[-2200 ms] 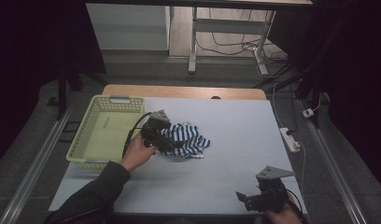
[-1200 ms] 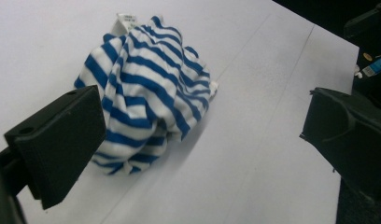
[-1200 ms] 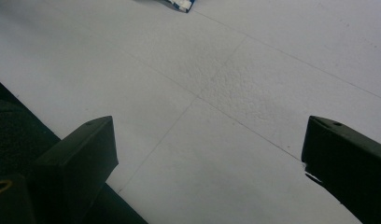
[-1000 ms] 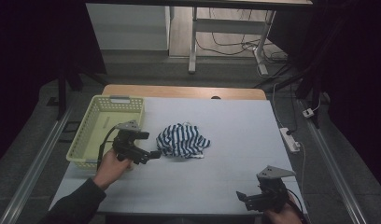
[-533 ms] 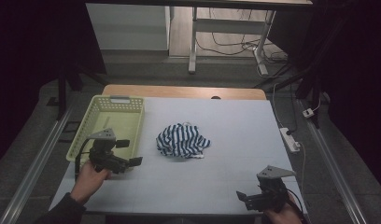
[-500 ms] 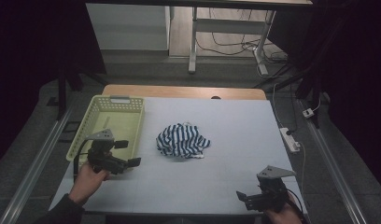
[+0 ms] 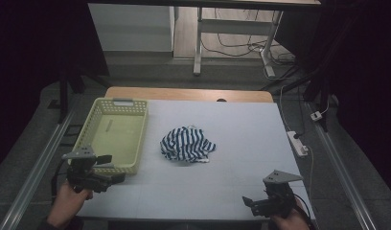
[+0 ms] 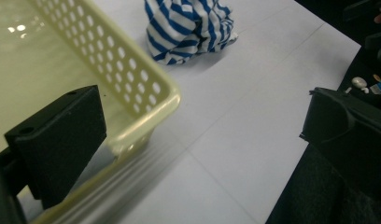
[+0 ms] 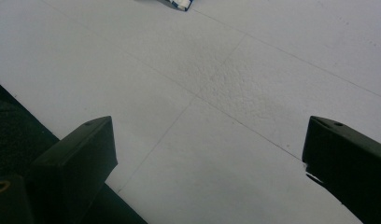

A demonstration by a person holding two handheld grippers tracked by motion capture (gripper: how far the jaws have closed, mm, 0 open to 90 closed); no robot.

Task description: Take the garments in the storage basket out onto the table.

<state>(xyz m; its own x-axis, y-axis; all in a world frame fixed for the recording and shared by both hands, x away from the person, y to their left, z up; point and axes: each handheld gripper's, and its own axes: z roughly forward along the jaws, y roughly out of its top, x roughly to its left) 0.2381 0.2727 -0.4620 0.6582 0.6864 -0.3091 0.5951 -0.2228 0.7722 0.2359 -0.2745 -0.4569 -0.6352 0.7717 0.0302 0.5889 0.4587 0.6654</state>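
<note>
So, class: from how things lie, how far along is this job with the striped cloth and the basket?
Done: nothing visibly; the yellow basket is empty. In hand: nothing; the left claw is open by the basket's near corner, the right claw open at the table's near edge. Left: probably putting the bunched striped cloth, lying mid-table, into the basket.

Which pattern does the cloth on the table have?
The cloth has blue and white stripes, clearest in the left gripper view.

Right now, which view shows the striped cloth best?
The high view: the whole crumpled striped cloth lies mid-table, apart from the basket. The left gripper view shows most of it, cut off at the top edge. The right gripper view catches just a corner at its top edge.
</note>
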